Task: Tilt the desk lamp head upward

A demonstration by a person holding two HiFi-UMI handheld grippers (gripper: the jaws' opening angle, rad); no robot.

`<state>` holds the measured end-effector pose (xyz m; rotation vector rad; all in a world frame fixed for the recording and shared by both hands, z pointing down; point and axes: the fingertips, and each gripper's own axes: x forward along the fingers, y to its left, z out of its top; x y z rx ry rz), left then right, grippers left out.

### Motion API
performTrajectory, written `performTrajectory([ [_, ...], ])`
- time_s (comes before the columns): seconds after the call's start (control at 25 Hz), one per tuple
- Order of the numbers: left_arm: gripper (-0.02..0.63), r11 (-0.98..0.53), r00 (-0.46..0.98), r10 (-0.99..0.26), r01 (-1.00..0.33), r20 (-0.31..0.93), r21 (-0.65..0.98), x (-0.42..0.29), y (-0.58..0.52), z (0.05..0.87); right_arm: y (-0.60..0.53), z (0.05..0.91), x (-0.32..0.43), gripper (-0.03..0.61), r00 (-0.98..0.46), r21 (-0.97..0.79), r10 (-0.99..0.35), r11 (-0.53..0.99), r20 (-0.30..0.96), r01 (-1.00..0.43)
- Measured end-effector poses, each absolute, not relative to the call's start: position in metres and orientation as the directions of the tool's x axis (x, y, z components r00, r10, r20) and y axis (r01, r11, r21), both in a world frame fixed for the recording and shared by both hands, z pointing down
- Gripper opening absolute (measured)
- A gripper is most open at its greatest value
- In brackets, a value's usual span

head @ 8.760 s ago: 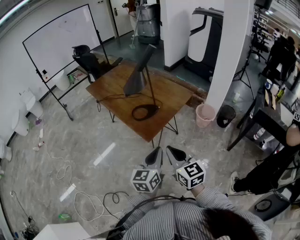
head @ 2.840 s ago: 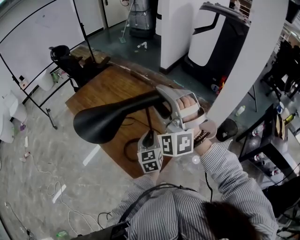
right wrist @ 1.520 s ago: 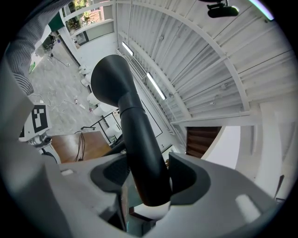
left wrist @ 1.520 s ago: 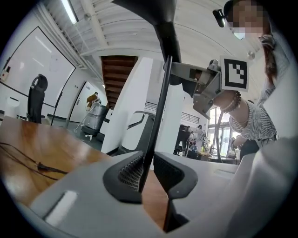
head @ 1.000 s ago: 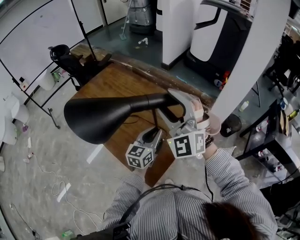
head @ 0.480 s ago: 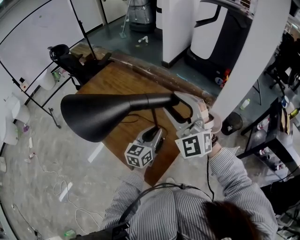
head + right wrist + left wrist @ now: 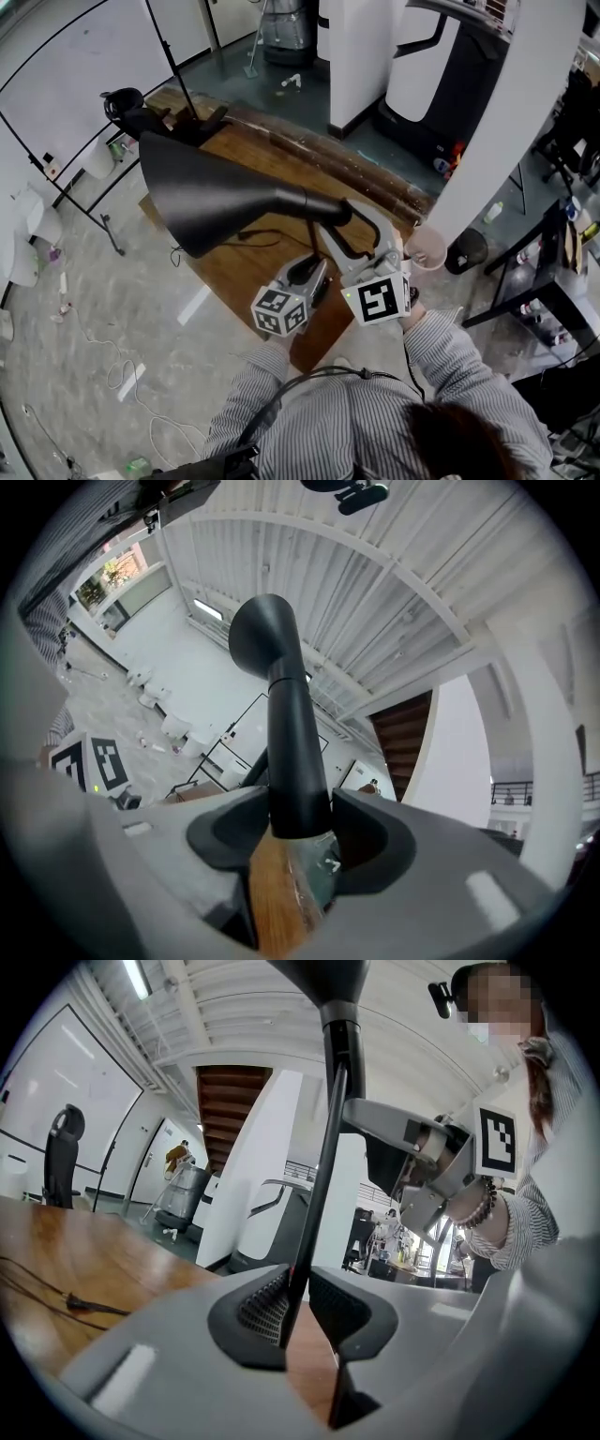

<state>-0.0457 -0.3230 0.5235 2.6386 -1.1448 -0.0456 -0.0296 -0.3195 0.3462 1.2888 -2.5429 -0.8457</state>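
Asking from the desk: what is changing on the lamp head [image 7: 211, 183] right now?

Replying from the floor: it is swinging. Half a second back the cone was lying roughly level, mouth to the left. Now the mouth is sitting further toward the far left and the neck is angling up out of the right claw [image 7: 339, 225].

Asking again: are the claws holding?

Replying: the right claw is closing, with the narrow neck of the lamp head between its pads, and both pads are looking seated on it. The left claw [image 7: 306, 272] is staying clamped on the thin stem [image 7: 319, 1185], lower down, and is bracing it.

Asking: where is it pointing, and how is the axis running?

Replying: the long axis is running from the neck at the near right out to the wide mouth at the far left. From the right claw's camera the cone is rising toward the ceiling, so it is pointing up and away. The head is hanging above the wooden surface [image 7: 239, 281], with the mouth over its far left part.

Asking: what is that meaning for the task?

Replying: I'm judging the upward tilt as mostly done; the angle is probably only needing a final set before release.
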Motion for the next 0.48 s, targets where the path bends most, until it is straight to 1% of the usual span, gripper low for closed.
performTrajectory([
  [0.36, 0.058, -0.654, 0.689, -0.72, -0.713, 0.08, 0.253, -0.045, -0.3237, 0.5242, -0.3182, 0.3503, -0.0332, 0.215, -0.599, 0.395, -0.791, 0.515, -0.125, -0.761],
  [0.48, 0.058, -0.654, 0.689, -0.721, -0.713, 0.079, 0.252, -0.0463, -0.3245, 0.5243, -0.3187, 0.3504, -0.0345, 0.215, -0.597, 0.371, -0.791, 0.519, -0.133, -0.77],
])
